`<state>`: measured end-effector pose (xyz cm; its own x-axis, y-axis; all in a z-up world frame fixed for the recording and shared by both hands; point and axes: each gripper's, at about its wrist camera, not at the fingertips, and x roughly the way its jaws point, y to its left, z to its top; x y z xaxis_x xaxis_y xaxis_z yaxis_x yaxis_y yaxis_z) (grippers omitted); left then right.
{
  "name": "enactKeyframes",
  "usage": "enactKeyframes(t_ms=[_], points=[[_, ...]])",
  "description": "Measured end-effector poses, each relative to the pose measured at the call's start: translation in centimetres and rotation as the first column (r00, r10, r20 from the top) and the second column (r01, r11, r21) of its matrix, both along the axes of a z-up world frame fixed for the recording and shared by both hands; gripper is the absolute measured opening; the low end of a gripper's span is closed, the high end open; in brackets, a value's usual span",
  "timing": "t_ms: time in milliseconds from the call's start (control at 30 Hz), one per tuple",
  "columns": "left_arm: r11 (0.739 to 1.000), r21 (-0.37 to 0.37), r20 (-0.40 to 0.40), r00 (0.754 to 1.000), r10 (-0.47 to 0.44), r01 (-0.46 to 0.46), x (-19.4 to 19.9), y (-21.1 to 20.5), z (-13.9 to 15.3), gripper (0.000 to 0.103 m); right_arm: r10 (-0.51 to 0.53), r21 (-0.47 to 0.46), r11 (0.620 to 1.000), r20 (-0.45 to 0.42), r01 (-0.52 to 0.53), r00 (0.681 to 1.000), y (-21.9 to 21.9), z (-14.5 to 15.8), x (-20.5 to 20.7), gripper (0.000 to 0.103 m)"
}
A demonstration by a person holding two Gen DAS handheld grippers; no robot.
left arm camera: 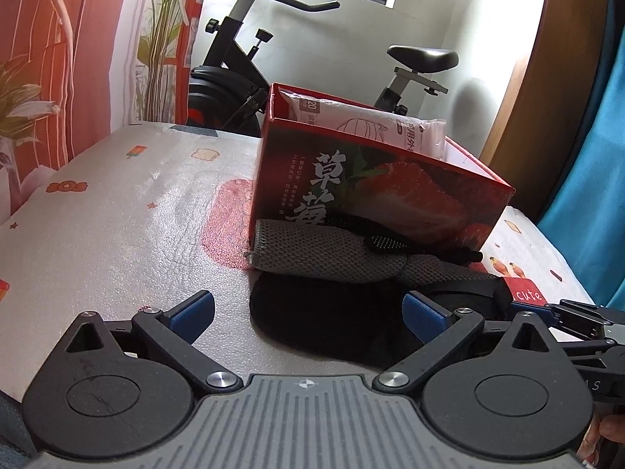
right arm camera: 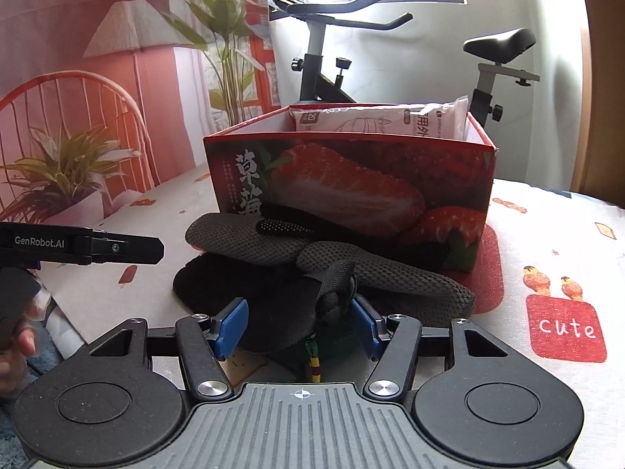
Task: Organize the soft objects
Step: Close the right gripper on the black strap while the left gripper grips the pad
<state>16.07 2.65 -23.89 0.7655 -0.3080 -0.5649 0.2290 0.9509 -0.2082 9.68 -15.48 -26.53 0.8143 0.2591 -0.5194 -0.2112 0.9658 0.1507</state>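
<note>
Black-and-grey mesh gloves (right arm camera: pixel 324 269): near strawberry box (right arm camera: pixel 351 191). Right hand-held gripper (right arm camera: pixel 300 322) pinching their black strap; left hand-held gripper (left arm camera: pixel 308 314) spread wide.

A box (right arm camera: pixel 351 179) stands on the bench (left arm camera: pixel 117 215), with a packet (right arm camera: pixel 383 119) leaning inside it against its far wall. A heap of soft pads (right arm camera: pixel 312 269) lies on the bench touching the box's near wall. Behind the bench stands an exercise bike (right arm camera: pixel 332 51); a potted plant (right arm camera: pixel 58 176) lies to the left.
</note>
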Motion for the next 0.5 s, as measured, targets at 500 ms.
enactKeyframes(t_ms=[500], points=[[1.000, 0.013, -0.022, 1.000, -0.009, 0.009, 0.2, -0.3, -0.4, 0.103, -0.046, 0.039, 0.998, 0.030, 0.045, 0.998, -1.0, -0.6, 1.4, 0.014]])
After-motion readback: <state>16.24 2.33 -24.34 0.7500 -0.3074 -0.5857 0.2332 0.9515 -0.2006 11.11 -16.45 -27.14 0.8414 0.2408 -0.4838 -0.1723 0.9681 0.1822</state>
